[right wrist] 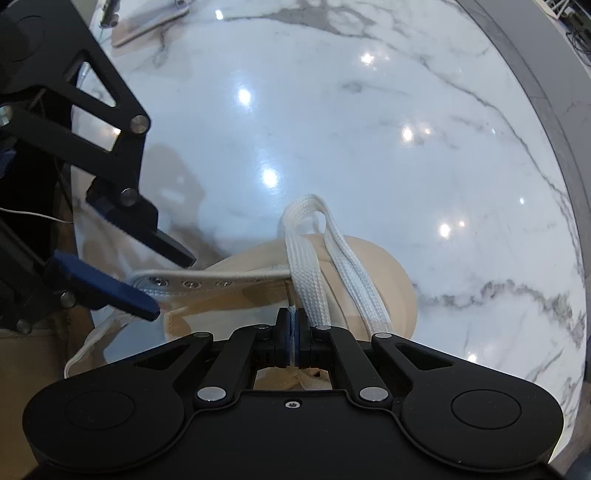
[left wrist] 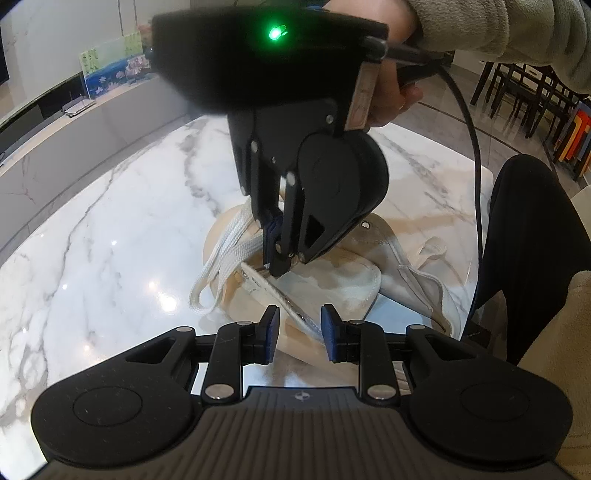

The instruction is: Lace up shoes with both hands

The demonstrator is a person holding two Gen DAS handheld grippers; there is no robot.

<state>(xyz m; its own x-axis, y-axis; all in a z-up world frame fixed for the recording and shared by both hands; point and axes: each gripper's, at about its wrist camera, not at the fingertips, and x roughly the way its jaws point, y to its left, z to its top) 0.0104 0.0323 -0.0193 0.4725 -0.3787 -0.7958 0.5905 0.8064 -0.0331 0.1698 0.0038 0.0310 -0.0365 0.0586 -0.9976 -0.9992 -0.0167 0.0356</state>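
Shoe (left wrist: 332, 280) on marble table (left wrist: 110, 221), left gripper (left wrist: 299, 334) jaws parted astride eyelet strip; right gripper (right wrist: 294, 341) jaws clenched on lace tip

The matte black left gripper (left wrist: 299, 336) has blue-padded fingers (left wrist: 272, 334), silver screws and round side discs. The matching black right gripper (left wrist: 275, 264) carries a green light, a black cable (left wrist: 474, 147); fuzzy beige-grey sleeve (left wrist: 509, 33).
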